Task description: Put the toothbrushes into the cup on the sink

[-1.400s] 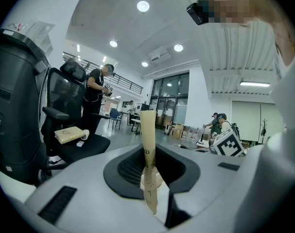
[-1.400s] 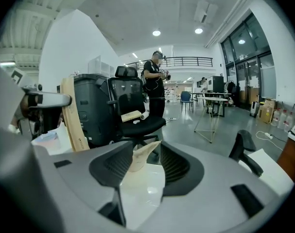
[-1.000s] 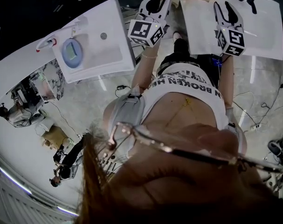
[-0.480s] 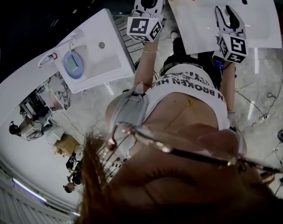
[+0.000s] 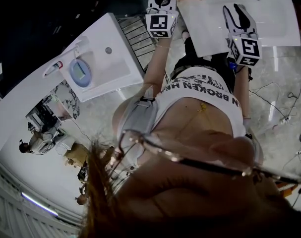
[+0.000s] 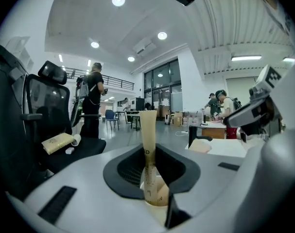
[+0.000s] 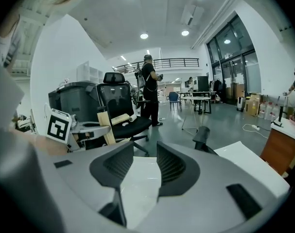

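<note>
1. The left gripper [image 6: 149,166] is clenched on a tan, printed stick, probably a boxed toothbrush [image 6: 148,130], which stands upright between its jaws.
2. The right gripper [image 7: 145,149] is released, with nothing between its jaws, above a white countertop [image 7: 137,188].
3. The blue cup [image 5: 81,72] sits on the white sink [image 5: 125,29], well apart from both grippers.

My right gripper [image 7: 145,149] had its jaws apart with nothing between them, above a white sink [image 7: 137,188]. A black office chair [image 7: 119,103] stood beyond. Left of the chair I saw a marker cube [image 7: 60,125], with a tan toothbrush box [image 7: 105,126] upright just beside it. Right of the chair stood a person [image 7: 149,89], and nearer me a black tap [image 7: 201,137].
</note>
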`<state>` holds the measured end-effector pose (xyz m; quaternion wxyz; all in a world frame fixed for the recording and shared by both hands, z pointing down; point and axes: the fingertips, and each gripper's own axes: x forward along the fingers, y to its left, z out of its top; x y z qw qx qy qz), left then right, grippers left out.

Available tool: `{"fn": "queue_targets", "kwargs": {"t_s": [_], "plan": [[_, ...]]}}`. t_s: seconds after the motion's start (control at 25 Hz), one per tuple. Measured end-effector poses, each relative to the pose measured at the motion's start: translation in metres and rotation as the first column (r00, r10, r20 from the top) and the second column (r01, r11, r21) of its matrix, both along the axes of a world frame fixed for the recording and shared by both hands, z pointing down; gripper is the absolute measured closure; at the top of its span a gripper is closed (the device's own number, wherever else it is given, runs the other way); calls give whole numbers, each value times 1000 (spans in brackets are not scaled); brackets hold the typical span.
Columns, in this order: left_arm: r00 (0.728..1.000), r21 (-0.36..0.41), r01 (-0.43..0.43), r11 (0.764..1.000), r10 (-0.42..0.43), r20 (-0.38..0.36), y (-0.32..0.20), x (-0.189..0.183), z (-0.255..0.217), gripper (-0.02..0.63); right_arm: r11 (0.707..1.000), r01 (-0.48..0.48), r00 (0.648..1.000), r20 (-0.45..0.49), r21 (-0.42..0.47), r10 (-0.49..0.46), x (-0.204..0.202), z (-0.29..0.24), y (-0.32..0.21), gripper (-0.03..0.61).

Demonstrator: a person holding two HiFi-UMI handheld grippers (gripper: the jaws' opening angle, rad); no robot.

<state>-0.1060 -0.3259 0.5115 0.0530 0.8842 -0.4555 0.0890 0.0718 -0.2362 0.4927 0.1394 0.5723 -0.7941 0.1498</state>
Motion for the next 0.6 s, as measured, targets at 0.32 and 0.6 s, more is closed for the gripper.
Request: {"fn": "queue_targets", "kwargs": {"t_s": [0.32, 0.6], "plan": [[1000, -65, -8, 998, 7, -18, -2, 6, 31, 548, 1000, 11, 1000, 14, 9, -11, -7, -2, -4, 518], [996, -97, -56, 994, 49, -70, -2, 11, 30, 524, 1000, 31, 999, 19, -3, -31, -12, 0, -6, 522]]}}
